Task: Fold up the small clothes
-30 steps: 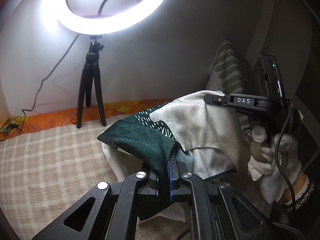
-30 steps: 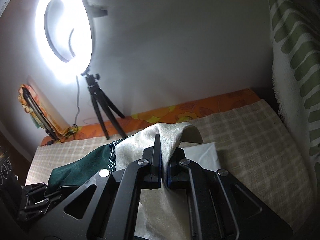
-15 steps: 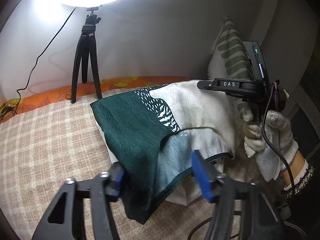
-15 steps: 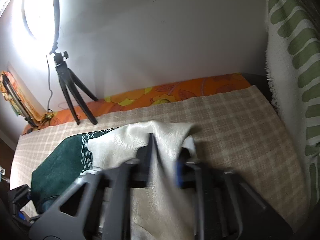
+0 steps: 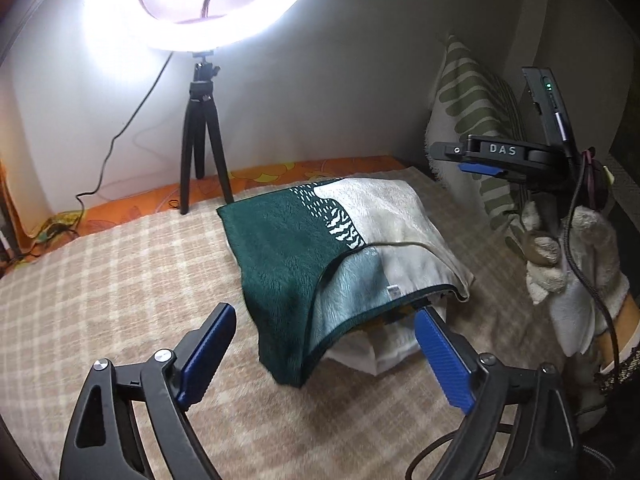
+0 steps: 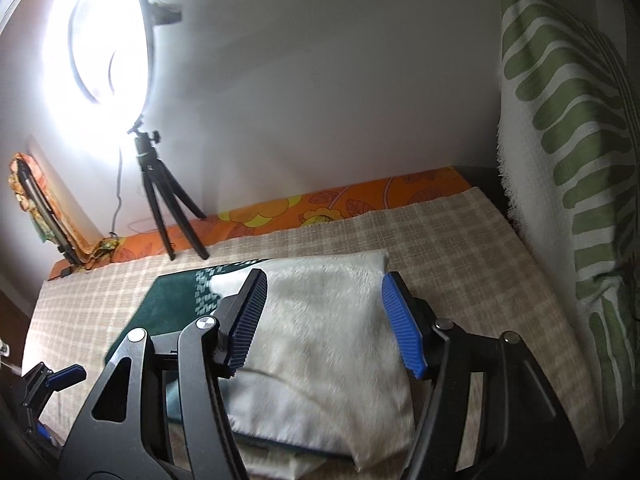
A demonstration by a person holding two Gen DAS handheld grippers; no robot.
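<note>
- Left gripper (image 5: 326, 354), seen from the left wrist, is spread wide and holds nothing. The green-and-cream cloth (image 5: 340, 248) lies folded just beyond it on the checked blanket (image 5: 100, 288), draped over a white folded item (image 5: 384, 352) that peeks out at the near edge. One green corner hangs loose toward the near side, and a flap is turned back, showing the paler underside.
- In the same view the right gripper (image 5: 472, 160) hovers to the right, above the cloth's far cream end, held in a gloved hand (image 5: 572, 264).
- Right gripper (image 6: 324, 320), in its own view, is also spread, with the cream half between its fingers (image 6: 400, 324) but not pinched.
- Judging by the lie of things, the fold is laid but untidy. To finish well, pinch the hanging green corner low, draw it flat over the pile, and align the edges before pressing down.
- A ring light (image 5: 200, 0) on a tripod (image 5: 202, 140) stands at the far side.
</note>
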